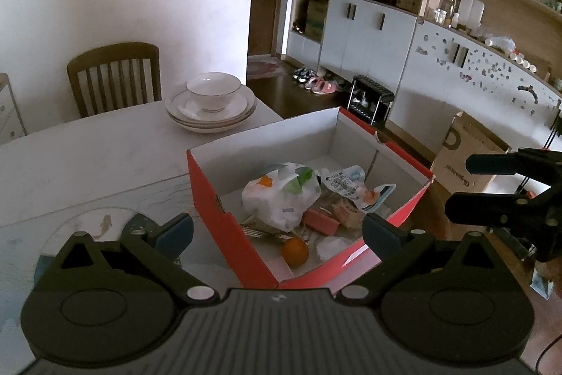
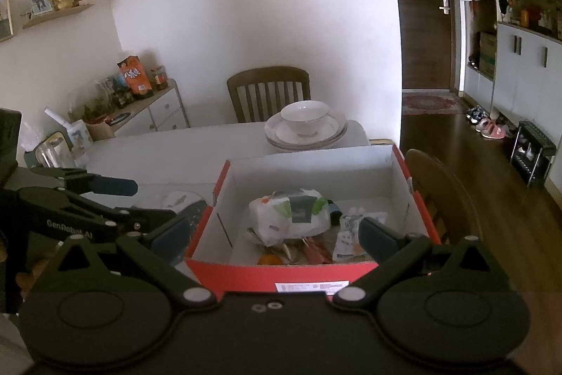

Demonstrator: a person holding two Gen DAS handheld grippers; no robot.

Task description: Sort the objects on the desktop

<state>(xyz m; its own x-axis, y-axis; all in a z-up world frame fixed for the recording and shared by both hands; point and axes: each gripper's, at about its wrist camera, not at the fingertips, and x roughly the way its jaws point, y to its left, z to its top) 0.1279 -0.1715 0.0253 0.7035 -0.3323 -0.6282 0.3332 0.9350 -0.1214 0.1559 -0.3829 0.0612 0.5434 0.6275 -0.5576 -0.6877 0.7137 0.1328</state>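
Observation:
A red cardboard box (image 1: pixel 224 220) with a white inside sits at the table's right end; it also shows in the right wrist view (image 2: pixel 246 273). In it lie a white plastic bag (image 1: pixel 281 199), a squeezed pouch (image 1: pixel 351 185), a pink block (image 1: pixel 321 222), an orange (image 1: pixel 295 251) and other small items. My left gripper (image 1: pixel 277 234) is open and empty, above the box's near corner. My right gripper (image 2: pixel 274 234) is open and empty, above the box's near wall. The right gripper shows at the right edge of the left wrist view (image 1: pixel 491 185).
A white bowl (image 1: pixel 213 92) sits on stacked plates (image 1: pixel 210 115) at the table's far corner, with a wooden chair (image 1: pixel 114 78) behind. A round fish-pattern mat (image 1: pixel 95 224) lies left of the box. A second chair (image 2: pixel 446 195) stands right of the box. A sideboard (image 2: pixel 154 111) with jars stands at the left.

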